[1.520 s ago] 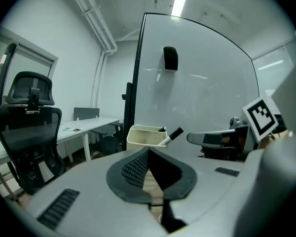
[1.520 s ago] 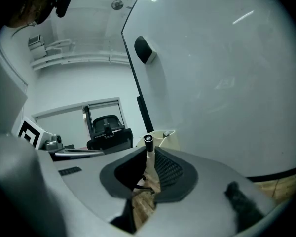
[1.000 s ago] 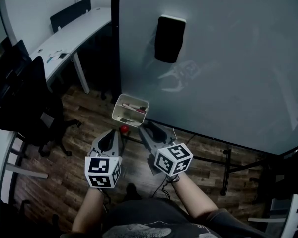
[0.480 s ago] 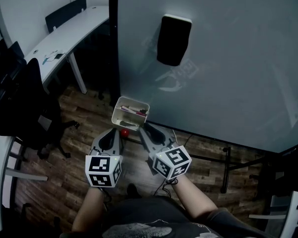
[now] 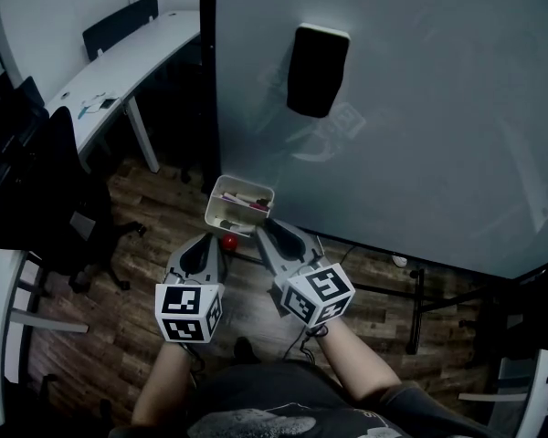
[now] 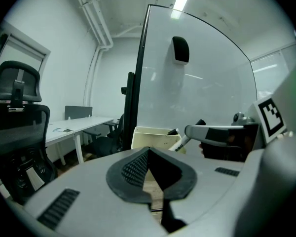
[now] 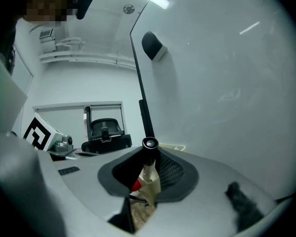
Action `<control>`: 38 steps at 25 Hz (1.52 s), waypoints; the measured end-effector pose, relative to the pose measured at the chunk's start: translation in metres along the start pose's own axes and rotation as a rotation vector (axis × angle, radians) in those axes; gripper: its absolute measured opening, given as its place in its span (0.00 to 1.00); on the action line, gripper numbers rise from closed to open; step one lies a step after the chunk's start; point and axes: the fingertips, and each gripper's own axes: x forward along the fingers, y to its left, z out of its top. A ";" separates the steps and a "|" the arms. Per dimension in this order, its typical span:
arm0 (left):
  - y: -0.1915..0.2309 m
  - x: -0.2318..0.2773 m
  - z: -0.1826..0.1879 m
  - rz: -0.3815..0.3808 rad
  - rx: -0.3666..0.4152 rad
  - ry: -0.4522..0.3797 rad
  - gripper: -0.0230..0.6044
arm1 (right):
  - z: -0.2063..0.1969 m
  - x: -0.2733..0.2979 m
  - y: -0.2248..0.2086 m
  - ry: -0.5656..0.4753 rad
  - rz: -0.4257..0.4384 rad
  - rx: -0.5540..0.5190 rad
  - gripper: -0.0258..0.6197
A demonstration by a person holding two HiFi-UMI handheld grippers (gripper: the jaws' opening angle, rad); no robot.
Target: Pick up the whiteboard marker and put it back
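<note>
Your right gripper (image 7: 148, 168) has its jaws closing on the whiteboard marker (image 7: 149, 154), which stands between them right by the white tray (image 5: 214, 210). Lifting it and putting it back remain. Your left gripper (image 6: 148, 153) is closed and empty.

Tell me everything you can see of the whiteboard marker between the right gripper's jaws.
The whiteboard marker is a plastic-looking stick: white barrel with dark print, black end facing the right gripper view. It stands tilted between the jaws of the right gripper, which are closing on it, their dark ribbed pads against its sides. Its far end points toward the cream tray; whether they touch is unclear.
</note>
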 end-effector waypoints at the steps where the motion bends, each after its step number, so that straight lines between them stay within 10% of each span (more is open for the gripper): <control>1: -0.001 -0.001 0.001 0.001 0.001 -0.003 0.06 | 0.003 -0.001 0.001 -0.007 0.002 -0.002 0.17; 18: -0.061 -0.058 0.024 0.024 0.050 -0.075 0.06 | 0.066 -0.084 0.021 -0.135 0.045 -0.037 0.17; 38: -0.167 -0.162 -0.015 0.059 0.024 -0.093 0.06 | 0.020 -0.244 0.050 -0.059 0.048 -0.011 0.17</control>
